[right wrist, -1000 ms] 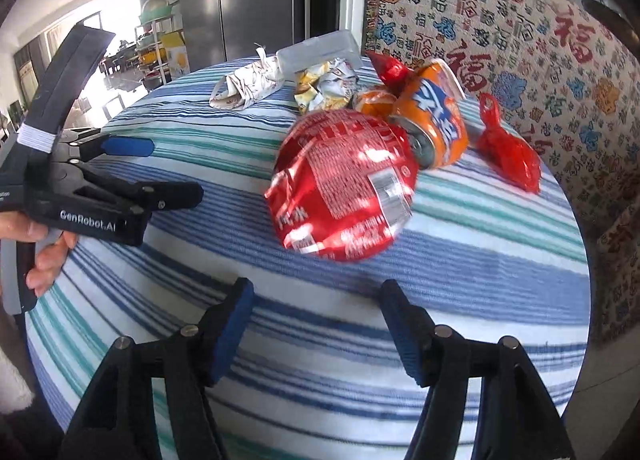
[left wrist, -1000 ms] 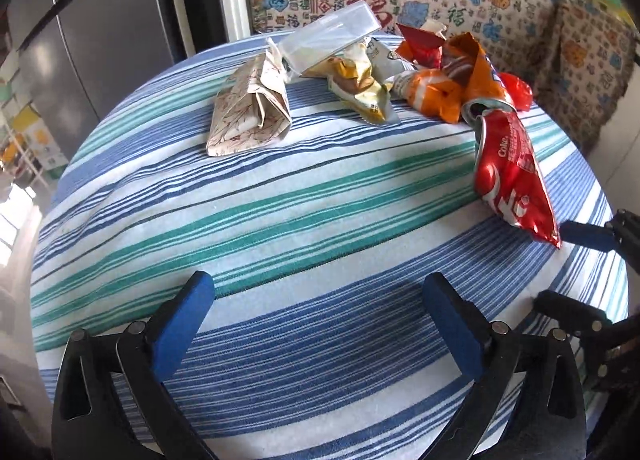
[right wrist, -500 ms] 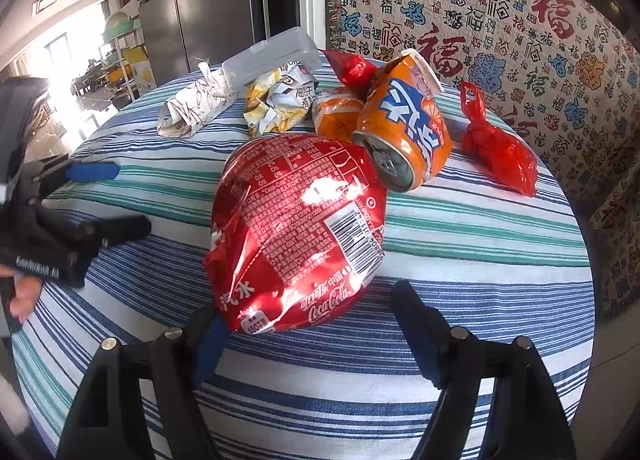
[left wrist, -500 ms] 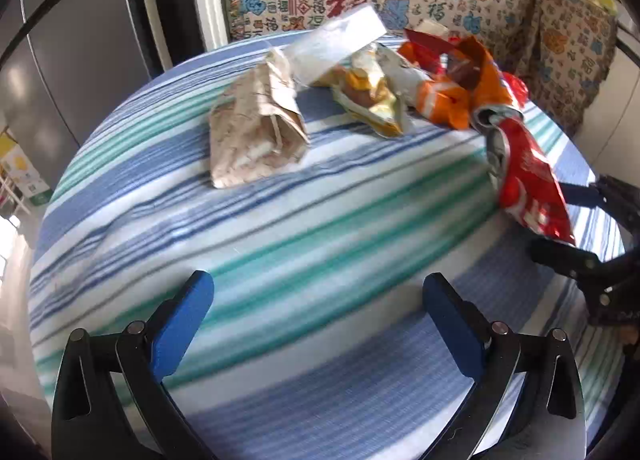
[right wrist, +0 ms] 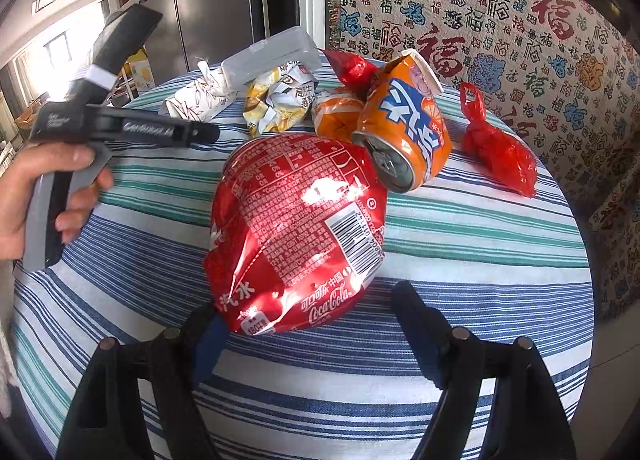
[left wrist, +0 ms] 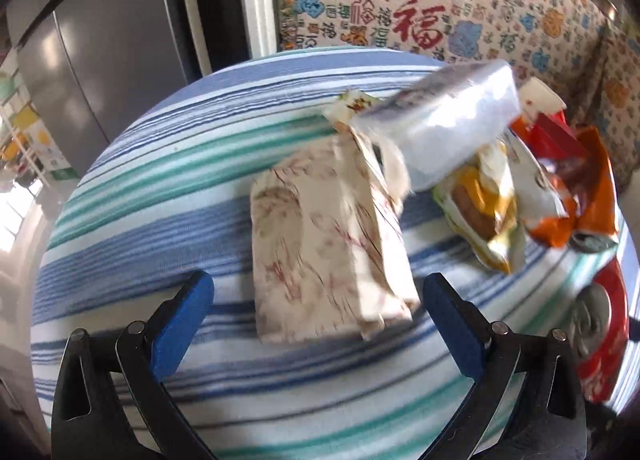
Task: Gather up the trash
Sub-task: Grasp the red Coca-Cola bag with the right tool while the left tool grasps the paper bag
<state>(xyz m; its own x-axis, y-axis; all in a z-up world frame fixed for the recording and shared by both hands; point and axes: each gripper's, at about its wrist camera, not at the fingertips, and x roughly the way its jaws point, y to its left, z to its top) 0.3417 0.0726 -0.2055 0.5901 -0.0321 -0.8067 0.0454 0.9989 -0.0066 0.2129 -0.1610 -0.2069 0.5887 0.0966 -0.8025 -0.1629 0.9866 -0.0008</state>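
Note:
A crumpled beige printed paper bag [left wrist: 320,244] lies on the striped tablecloth [left wrist: 160,219], its near end between the fingers of my left gripper [left wrist: 316,284], which is open and not touching it. A clear plastic box [left wrist: 452,119] leans on the bag's far end. In the right wrist view, a crushed red Coca-Cola can [right wrist: 296,227] lies with its near end between the fingers of my right gripper [right wrist: 306,302], which is open; the can is close against the left finger and well short of the right one. An orange soda can [right wrist: 408,131] rests behind it.
A yellow snack wrapper [right wrist: 280,99], an orange wrapper [right wrist: 336,115] and a knotted red plastic bag [right wrist: 500,151] lie toward the back of the round table. A hand [right wrist: 24,195] holds the left gripper's handle at the left. A patterned sofa cover [right wrist: 520,19] and a grey fridge [left wrist: 100,39] stand behind.
The left gripper has moved forward across the table until the paper bag lies between its fingers. The right gripper's jaws have widened and come up to the red can.

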